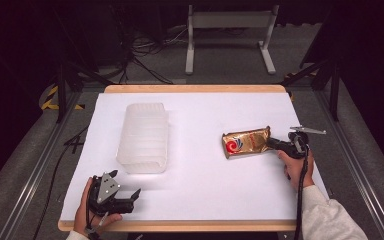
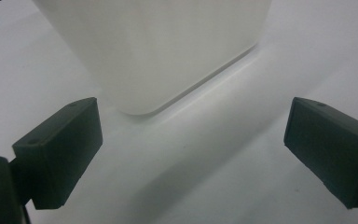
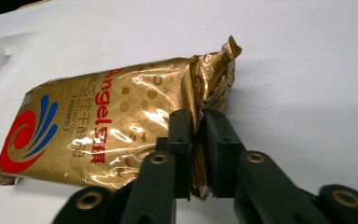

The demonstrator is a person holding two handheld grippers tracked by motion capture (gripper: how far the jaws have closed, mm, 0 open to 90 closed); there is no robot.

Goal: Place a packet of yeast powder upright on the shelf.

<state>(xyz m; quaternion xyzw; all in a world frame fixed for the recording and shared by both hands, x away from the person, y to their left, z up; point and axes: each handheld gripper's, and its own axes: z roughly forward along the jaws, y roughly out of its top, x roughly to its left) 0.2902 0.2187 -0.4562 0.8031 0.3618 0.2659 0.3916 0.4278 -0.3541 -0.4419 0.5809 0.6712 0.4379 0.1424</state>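
R gripper [image 3: 196, 154]: your jaws clamped on crinkled end of gold packet [image 3: 107, 126] | packet flat on white table [image 1: 205, 185], ~3 o'clock | L gripper [image 2: 191, 154]: jaws wide apart, nothing between, ~7 o'clock, just short of clear plastic bin [image 2: 158, 46]

Both grippers are black: the left gripper [image 1: 130, 200] at the lower left of the high view carries a grey three-cornered plate with dark screw holes; the right gripper [image 3: 196, 154] has blocky pads on arms pinned with brass-ringed screws. A black cable trails down from it along a white sleeve [image 1: 330, 220]
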